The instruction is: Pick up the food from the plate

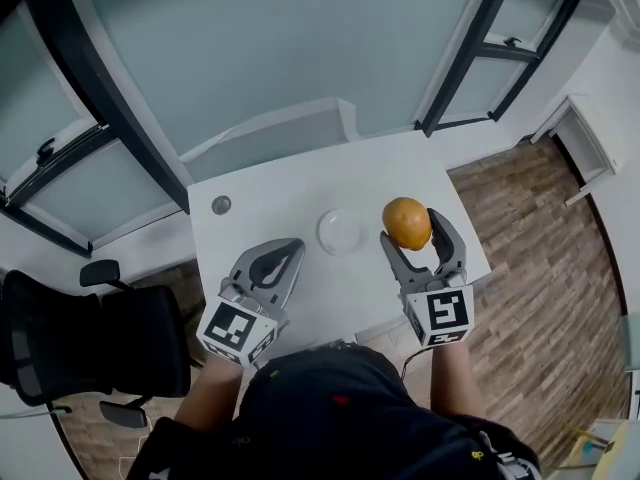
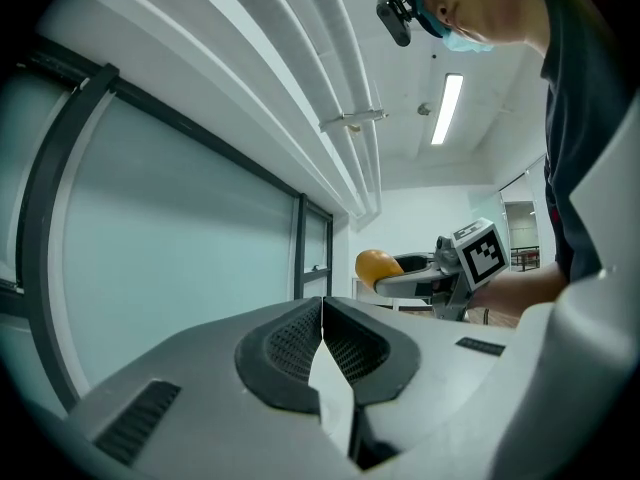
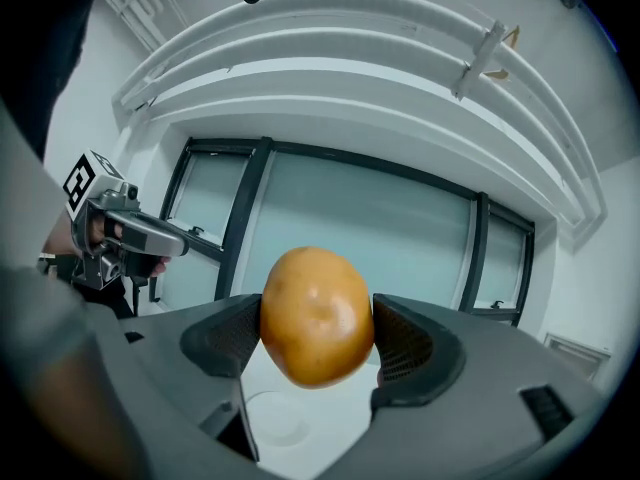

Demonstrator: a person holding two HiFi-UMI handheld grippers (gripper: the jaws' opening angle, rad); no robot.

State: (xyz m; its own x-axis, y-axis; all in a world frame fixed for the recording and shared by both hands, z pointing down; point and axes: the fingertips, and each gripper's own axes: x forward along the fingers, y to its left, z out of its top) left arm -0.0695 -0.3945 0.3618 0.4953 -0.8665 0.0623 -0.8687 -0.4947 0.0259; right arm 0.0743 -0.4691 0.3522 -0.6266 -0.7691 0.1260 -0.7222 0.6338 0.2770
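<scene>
My right gripper (image 1: 410, 232) is shut on a round orange-yellow potato (image 1: 406, 222), held up above the white table (image 1: 270, 203); the right gripper view has the potato (image 3: 317, 315) squeezed between both pads. An empty white plate (image 1: 342, 231) lies on the table just left of it, also visible below the potato as the plate (image 3: 268, 418). My left gripper (image 1: 286, 251) is shut with nothing in it, over the table's front left. In the left gripper view its jaws meet (image 2: 322, 320), with the potato (image 2: 377, 265) and the right gripper (image 2: 400, 273) beyond.
A small grey round cap (image 1: 221, 205) sits in the table's far left corner. A black office chair (image 1: 90, 343) stands at the left. Glass walls with dark frames (image 1: 120, 98) run behind the table. Wood floor (image 1: 560, 268) lies to the right.
</scene>
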